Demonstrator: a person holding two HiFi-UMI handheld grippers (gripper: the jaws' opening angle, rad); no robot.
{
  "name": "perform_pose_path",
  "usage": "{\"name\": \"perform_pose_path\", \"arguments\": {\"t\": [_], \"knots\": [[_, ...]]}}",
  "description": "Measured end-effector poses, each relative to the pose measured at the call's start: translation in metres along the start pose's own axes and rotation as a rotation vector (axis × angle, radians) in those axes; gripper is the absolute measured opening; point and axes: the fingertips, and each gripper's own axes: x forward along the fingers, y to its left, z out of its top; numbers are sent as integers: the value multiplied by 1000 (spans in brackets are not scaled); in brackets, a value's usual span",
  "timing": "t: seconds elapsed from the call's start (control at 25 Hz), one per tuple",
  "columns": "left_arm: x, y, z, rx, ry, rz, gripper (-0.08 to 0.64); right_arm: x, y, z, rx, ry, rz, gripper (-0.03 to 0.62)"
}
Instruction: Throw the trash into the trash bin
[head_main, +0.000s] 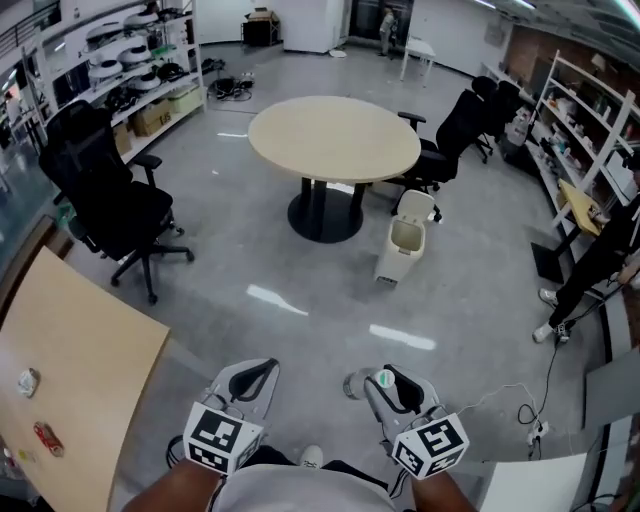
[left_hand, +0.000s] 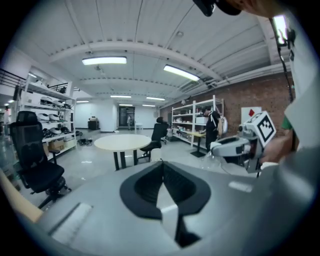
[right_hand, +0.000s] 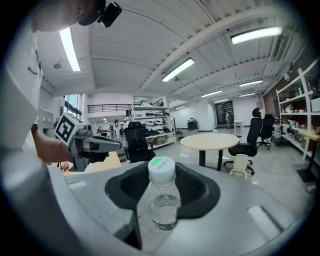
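1. Two stages of the task look settled, going by how things lie now: a piece of trash is in hand, and the trash bin (head_main: 408, 238) stands ready with its lid tipped up; nothing has gone into it yet as far as the head view shows.
2. What is left, in my judgement, is the walk across the open floor to the bin, the positioning over its mouth, and the release; the bin stands well apart from the person, just beside the round table (head_main: 335, 135).
3. The right gripper (head_main: 386, 384) has its jaws closed onto a small clear bottle (right_hand: 163, 200) with a white and green cap; the right gripper view shows the bottle upright between the jaws, cap on, a little liquid in the bottom.
4. The left gripper (left_hand: 163, 172) has its jaws pressed together with nothing between them; it hangs beside the right one, near the person's body.
5. Two small items, one crumpled (head_main: 28, 381) and one red (head_main: 48, 438), lie on the wooden desk (head_main: 90, 350) at the person's left; whether they are trash too I cannot tell.
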Motion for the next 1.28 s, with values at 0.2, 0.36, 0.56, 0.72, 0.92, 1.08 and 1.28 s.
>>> {"name": "perform_pose_path", "arguments": {"t": [0.2,0.36,0.56,0.72,0.92,1.08,1.28], "knots": [[32,-29,3,45,19,-123,8,-33,-29,-12,41,-6,-129,160],[61,-44,9,67,16,-214,8,-50,-48,-19,62,3,-221,160],[93,-51,18,89,27,-317,8,-59,-65,-21,105,5,-335,160],[118,-49,31,114,22,-385,8,-54,-76,-13,110,7,-399,160],[143,-29,41,119,15,-445,8,-27,-87,-5,132,12,-458,160],[162,-8,42,119,21,-474,8,-4,-95,1,130,22,-484,160],[178,12,48,116,18,-512,8,15,-107,15,126,13,-529,160]]}}
